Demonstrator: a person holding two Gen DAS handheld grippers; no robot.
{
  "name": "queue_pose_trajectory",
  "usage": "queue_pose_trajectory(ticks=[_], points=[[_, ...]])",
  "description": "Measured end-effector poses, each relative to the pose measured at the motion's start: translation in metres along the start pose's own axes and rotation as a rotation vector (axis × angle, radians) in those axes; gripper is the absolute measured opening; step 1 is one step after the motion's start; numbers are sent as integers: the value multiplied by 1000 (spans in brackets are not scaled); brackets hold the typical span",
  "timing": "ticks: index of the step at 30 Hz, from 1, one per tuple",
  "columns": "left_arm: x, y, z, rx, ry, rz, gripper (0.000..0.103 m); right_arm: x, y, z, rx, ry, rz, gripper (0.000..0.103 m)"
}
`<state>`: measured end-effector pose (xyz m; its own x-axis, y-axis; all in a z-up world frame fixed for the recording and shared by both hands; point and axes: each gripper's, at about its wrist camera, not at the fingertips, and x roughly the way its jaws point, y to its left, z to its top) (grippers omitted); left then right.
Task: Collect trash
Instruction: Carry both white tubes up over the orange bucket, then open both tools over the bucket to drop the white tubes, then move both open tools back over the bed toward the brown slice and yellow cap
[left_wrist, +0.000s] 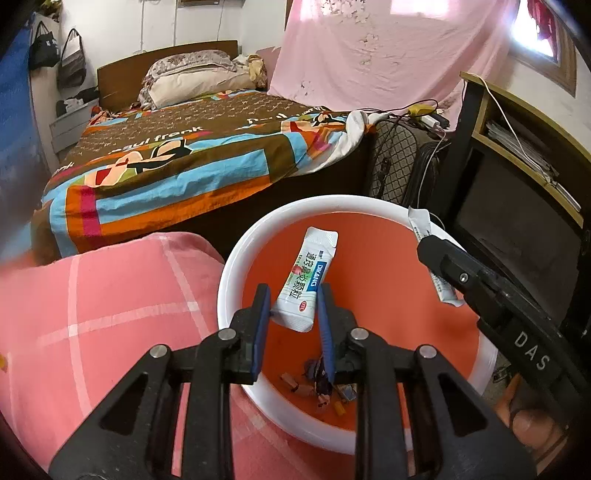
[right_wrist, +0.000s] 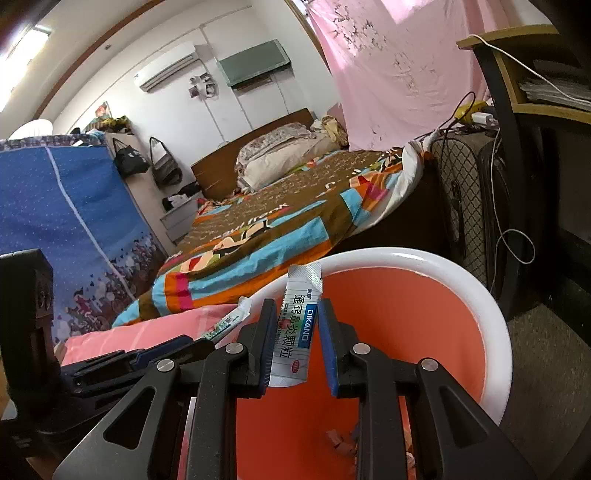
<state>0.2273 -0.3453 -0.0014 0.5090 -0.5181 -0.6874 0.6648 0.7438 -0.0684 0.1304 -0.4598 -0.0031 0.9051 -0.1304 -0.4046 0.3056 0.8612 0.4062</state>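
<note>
Tools: left tool and right tool each narrowly clamped on a Dikang sachet, above orange bin containing scraps.

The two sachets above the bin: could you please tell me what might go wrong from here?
The right sachet, in the right tongs, hangs by the white rim in the left wrist view and may land outside. The left sachet, pinched low by the left tongs, could slip early.
</note>
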Motion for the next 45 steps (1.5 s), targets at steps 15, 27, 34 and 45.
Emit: queue_pose_trajectory(ticks=[15, 27, 34, 45], points=[[-11, 26, -13, -83, -2, 26, 48, -2, 5, -6, 17, -19, 1, 48], [-50, 69, -29, -200, -129, 161, 78, -7, 23, -21, 25, -66, 47, 76], [-64, 92, -37, -266, -158, 203, 79, 3, 40, -35, 38, -39, 179, 77], [-79, 109, -44, -289, -173, 237, 80, 13, 58, -42, 32, -42, 166, 77]])
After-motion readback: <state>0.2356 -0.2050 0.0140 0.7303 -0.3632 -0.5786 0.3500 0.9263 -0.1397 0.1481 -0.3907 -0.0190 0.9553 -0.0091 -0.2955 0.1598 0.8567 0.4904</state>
